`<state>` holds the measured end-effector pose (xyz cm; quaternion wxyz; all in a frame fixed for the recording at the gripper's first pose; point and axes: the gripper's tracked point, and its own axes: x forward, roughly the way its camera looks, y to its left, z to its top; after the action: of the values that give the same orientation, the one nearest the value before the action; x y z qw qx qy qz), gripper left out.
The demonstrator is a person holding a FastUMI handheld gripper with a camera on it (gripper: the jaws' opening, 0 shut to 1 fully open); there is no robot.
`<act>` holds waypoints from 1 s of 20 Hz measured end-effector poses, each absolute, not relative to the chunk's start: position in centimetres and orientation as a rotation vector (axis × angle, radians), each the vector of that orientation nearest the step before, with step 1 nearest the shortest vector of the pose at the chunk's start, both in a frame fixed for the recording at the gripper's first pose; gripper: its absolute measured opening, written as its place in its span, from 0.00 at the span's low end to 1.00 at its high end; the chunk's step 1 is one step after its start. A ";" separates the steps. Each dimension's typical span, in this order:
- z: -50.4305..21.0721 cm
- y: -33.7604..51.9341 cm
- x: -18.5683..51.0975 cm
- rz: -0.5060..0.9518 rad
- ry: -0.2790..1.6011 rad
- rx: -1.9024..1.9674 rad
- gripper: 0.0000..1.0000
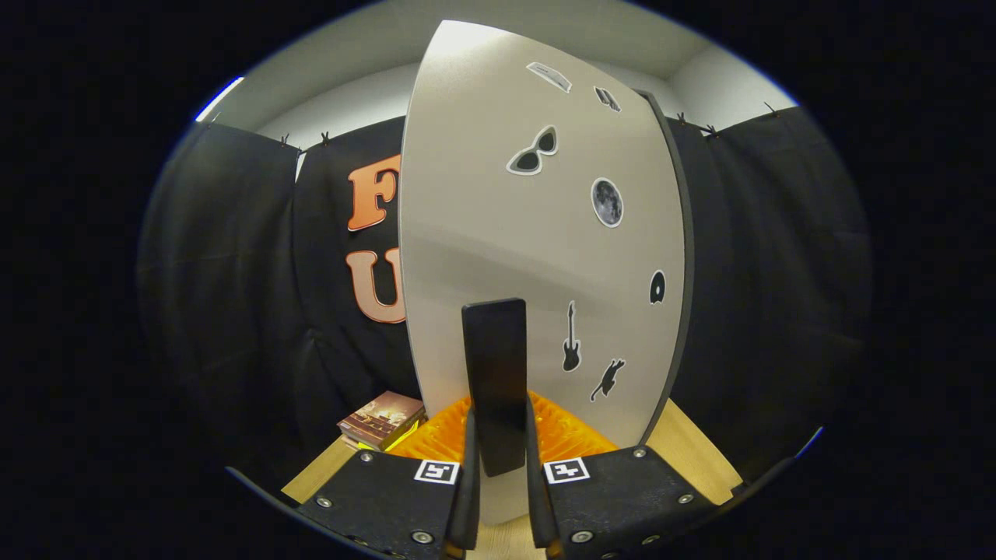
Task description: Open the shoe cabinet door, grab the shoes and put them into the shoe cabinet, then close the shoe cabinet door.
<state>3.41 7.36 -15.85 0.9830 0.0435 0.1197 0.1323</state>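
Note:
The shoe cabinet's pale door (498, 233) stands close in front of me, with several small stickers on it and a dark edge (681, 257) showing along its right side. Its black upright handle (494, 365) sits between my fingers. My gripper (498, 416) is shut on this handle, one finger (436, 443) pressing from the left and the other from the right. The fingertips reach up to the door's face.
A small stack of books (381, 420) lies on the wooden surface (692, 451) to the left of the cabinet, just beyond my left finger. Black cloth walls close in the booth behind and on both sides.

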 end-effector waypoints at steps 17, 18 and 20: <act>-16.1 -0.9 0.2 0.028 0.219 0.094 0.25; -16.1 -1.6 0.2 0.012 0.215 0.095 0.25; -16.1 -3.2 0.0 -0.026 0.211 0.104 0.25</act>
<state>0.02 -3.24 -16.12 0.9930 0.0521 0.1050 -0.0131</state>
